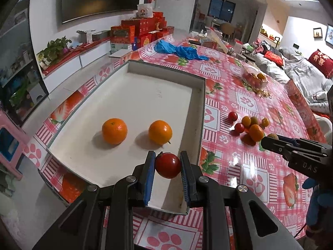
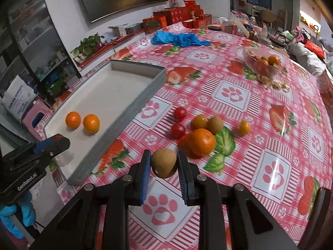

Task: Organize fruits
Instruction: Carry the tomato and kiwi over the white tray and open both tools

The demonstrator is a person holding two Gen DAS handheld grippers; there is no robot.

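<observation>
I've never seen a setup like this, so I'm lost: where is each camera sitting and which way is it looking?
Left wrist view: sits on the left hand-held gripper, looking down along its fingers over the white tray; the gripper pinches a red tomato.
Right wrist view: sits on the right hand-held gripper, facing the fruit pile on the table; it grips a brown kiwi, and a blue-gloved hand shows.
Shared: tray, two oranges, pile, each other's gripper.

The table (image 2: 239,95) wears a glossy, smooth plastic cloth that throws back the lamp light, and the white tray (image 1: 133,104) on it looks matt. The tomato (image 1: 168,165) has a shiny smooth skin, the kiwi (image 2: 164,163) a dull, rough brown one.
</observation>
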